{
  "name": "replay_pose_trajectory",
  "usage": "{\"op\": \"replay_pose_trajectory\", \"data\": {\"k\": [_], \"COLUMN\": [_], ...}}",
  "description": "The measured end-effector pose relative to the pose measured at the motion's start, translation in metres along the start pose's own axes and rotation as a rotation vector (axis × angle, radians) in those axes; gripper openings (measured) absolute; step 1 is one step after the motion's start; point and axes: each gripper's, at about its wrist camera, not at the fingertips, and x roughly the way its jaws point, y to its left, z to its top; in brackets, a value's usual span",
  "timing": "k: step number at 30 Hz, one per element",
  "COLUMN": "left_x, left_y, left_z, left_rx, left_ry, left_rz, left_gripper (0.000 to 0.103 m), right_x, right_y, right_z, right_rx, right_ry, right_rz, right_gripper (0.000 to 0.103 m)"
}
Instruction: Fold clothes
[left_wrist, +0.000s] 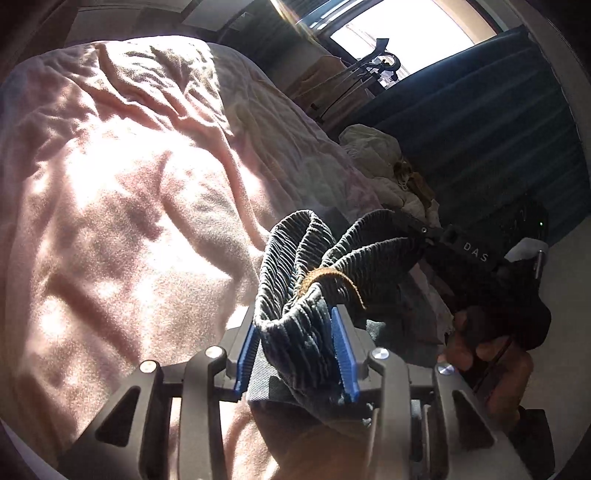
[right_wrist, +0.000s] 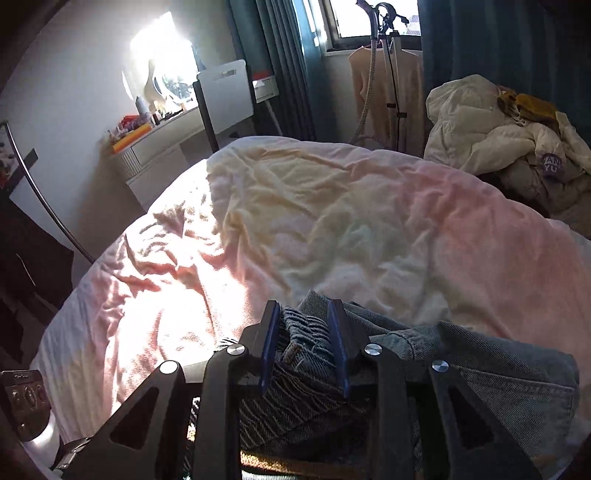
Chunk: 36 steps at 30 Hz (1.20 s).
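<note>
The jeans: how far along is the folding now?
Done: nothing looks folded yet. In hand: the left gripper and the right gripper each clamp the gathered waistband of the jeans over the pink blanket. Left: laying them flat and folding.

Hard sunlight streams in from the far window (left_wrist: 402, 33), blowing it out to white and washing the pink blanket (left_wrist: 122, 206) with glare and sharp crease shadows. The round mirror (right_wrist: 162, 62) flares white in the right wrist view. Fisheye bending darkens the corners; near parts sit in shade, slightly soft.
</note>
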Motion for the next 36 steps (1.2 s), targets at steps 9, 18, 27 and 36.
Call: {"op": "replay_pose_trajectory", "data": {"k": [9, 18, 27, 36], "left_x": [-0.015, 0.01, 0.042, 0.056], "left_y": [0.0, 0.007, 0.022, 0.024], "left_z": [-0.013, -0.019, -0.017, -0.012], "left_rx": [-0.075, -0.128, -0.225, -0.238], "left_ry": [0.006, 0.054, 0.096, 0.12], "left_rz": [-0.063, -0.026, -0.041, -0.063], "left_gripper": [0.069, 0.069, 0.071, 0.071], "right_x": [-0.104, -0.147, -0.147, -0.123], "right_y": [-0.065, -0.166, -0.214, -0.2], "right_z": [-0.056, -0.147, -0.184, -0.18], "right_rx": [0.205, 0.59, 0.848, 0.723], "right_ry": [-0.067, -0.078, -0.089, -0.057], "right_rz": [0.01, -0.003, 0.017, 0.014], "right_gripper": [0.037, 0.041, 0.074, 0.077]}}
